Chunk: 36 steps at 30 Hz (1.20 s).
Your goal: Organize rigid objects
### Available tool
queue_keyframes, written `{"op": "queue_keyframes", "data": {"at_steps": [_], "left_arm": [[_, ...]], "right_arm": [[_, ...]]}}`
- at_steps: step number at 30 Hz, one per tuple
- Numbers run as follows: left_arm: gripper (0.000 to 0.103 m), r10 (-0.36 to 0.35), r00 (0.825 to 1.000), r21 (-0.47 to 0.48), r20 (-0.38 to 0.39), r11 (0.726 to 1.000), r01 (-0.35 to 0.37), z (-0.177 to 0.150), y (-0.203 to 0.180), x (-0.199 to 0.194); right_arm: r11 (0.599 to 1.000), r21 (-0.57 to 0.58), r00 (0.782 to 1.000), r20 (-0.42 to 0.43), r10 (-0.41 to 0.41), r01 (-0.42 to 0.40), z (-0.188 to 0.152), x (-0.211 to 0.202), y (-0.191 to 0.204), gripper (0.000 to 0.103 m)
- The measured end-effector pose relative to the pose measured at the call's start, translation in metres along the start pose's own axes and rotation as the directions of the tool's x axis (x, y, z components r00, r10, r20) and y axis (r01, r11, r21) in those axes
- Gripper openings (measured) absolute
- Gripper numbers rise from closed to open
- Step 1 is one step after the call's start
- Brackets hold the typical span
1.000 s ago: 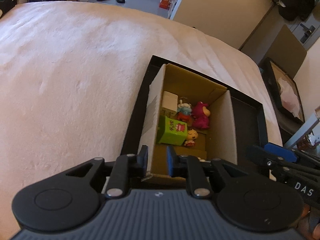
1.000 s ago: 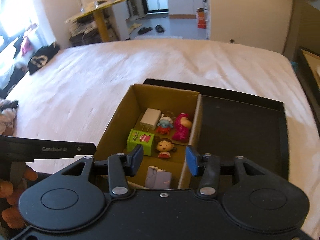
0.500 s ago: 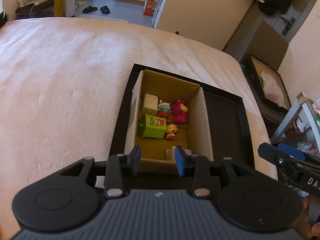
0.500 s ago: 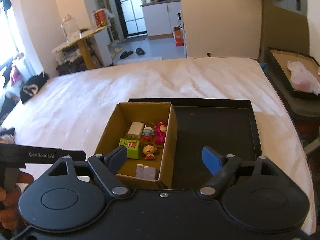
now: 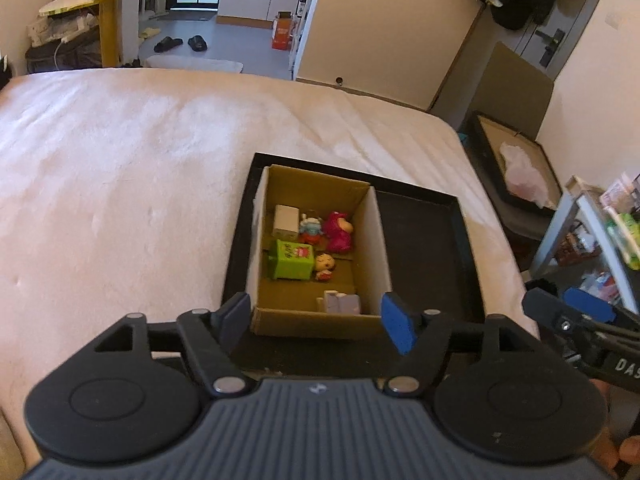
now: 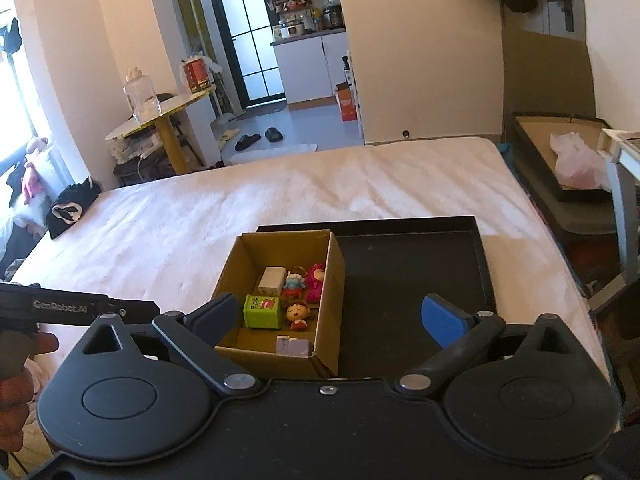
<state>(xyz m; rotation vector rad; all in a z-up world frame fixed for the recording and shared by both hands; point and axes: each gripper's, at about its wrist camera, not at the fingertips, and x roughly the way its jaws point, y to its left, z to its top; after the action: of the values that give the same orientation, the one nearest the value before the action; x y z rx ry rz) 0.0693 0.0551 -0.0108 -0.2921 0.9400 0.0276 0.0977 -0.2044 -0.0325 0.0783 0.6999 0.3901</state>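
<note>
On the far left, beyond the bed, a round yellow-legged side table carries a glass jar and a red tin, with dark slippers on the floor near it. A dark garment lies at the bed's left edge. On the bed sits a black tray, and in its left part stands an open cardboard box. Inside the box are a white block, a green cube, a blue-and-red figure, a pink figure, a dark-haired doll and a pale lilac piece. The box's near wall partly hides that last piece.

The left tool hangs above the box's near edge, empty, its jaws opening wide. The right tool hovers over the box's right wall and the bare tray, empty, jaws opening very wide. To the right, off the bed, a second dark tray holds a pale plastic bag.
</note>
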Motion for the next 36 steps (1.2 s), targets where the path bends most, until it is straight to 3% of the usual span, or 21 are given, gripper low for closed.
{"op": "queue_keyframes", "data": {"at_steps": [7, 25, 36], "left_arm": [[0.091, 0.017, 1.000, 0.065, 0.002, 0.998, -0.017, -0.006, -0.017, -0.032], [0.098, -0.007, 1.000, 0.138, 0.026, 0.990, 0.003, -0.015, -0.028, -0.061], [0.099, -0.018, 0.999, 0.161, 0.033, 0.987, 0.013, -0.022, -0.030, -0.068]], "right_arm": [[0.999, 0.041, 0.999, 0.017, -0.028, 0.027, -0.002, -0.026, -0.007, 0.103], [0.994, 0.104, 0.999, -0.004, -0.034, 0.035, -0.013, -0.062, -0.015, 0.103], [0.991, 0.106, 0.997, -0.006, -0.079, 0.079, -0.012, -0.071, -0.017, 0.103]]}}
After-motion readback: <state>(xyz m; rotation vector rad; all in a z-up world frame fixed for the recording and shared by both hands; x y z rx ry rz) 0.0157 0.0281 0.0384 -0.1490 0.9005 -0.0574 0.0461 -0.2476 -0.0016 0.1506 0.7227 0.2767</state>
